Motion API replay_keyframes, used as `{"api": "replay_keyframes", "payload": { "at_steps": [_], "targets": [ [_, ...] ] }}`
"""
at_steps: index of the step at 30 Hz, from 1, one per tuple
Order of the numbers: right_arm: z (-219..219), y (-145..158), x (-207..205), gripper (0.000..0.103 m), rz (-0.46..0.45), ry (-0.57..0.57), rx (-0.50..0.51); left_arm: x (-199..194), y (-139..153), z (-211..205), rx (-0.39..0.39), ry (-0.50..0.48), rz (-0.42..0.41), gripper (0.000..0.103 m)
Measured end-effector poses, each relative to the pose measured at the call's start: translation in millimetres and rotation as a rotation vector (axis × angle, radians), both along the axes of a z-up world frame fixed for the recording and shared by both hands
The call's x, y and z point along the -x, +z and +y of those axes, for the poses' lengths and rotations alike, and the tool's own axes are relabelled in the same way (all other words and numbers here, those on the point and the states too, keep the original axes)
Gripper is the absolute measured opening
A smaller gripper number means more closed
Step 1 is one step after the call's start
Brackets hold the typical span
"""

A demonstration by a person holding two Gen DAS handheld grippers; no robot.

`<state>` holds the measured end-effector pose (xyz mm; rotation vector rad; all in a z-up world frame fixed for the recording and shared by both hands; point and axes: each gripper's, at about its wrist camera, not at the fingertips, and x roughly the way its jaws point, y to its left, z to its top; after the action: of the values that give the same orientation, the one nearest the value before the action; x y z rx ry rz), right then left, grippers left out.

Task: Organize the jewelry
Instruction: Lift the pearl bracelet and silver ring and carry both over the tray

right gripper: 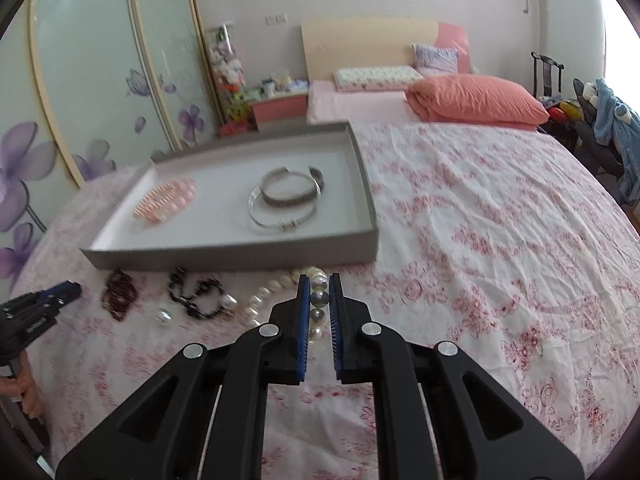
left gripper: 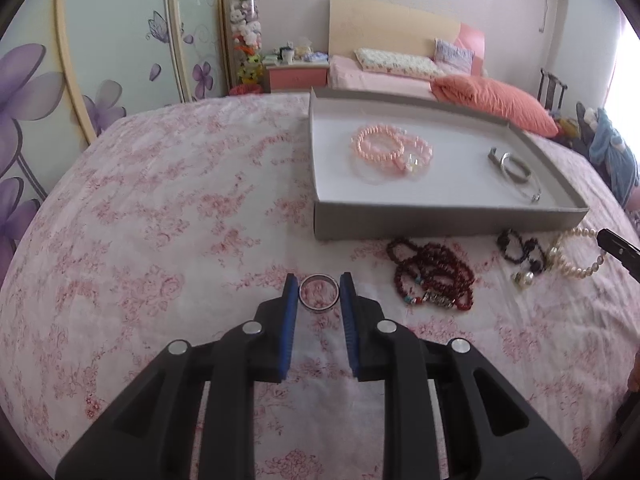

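The left tongs (left gripper: 319, 290) are closing their blue pads on both sides of a silver ring band (left gripper: 318, 292), which is resting on the floral bedspread (left gripper: 160, 240). The right tongs (right gripper: 319, 288) are standing nearly shut, gripping a strand of the pearl bracelet (right gripper: 280, 292) between the pads; several pearls are showing in the narrow gap.

Just beyond the left tongs, to their right, a dark red bead bracelet (left gripper: 432, 276) is lying on the bedspread, followed by a black bead bracelet (left gripper: 520, 250) and loose pearl pieces (left gripper: 524, 278).

Behind these items, a shallow grey tray (left gripper: 440, 224) is sitting on the bed. Inside the tray, pink bead bracelets (left gripper: 390, 146) are occupying one side and silver bangles (right gripper: 286, 200) the other, well apart from each other.

Beyond the tray, an orange pillow (right gripper: 476, 98) is lying near the headboard (right gripper: 360, 44).
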<state>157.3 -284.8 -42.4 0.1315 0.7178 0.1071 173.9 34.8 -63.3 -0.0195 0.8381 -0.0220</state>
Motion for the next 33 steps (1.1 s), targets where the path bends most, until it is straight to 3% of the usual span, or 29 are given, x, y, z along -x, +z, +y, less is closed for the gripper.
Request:
{"api": "replay_keyframes", "payload": {
  "at_steps": [7,15,33],
  "targets": [
    [10.4,26.8,14.7,0.01,-0.12,0.051,-0.067,13.3,24.1,-9.1,-0.031,0.016,-0.116,0.022],
    [24.3,46.9,25.4,0.01,-0.216,0.071,-0.032,21.9,43.9,-26.2,-0.095,0.02,-0.201,0.022],
    [37.3,59.4,36.2,0.01,-0.317,0.088,0.024,27.1,59.4,-45.7,-0.124,-0.001,-0.275,0.022]
  ]
}}
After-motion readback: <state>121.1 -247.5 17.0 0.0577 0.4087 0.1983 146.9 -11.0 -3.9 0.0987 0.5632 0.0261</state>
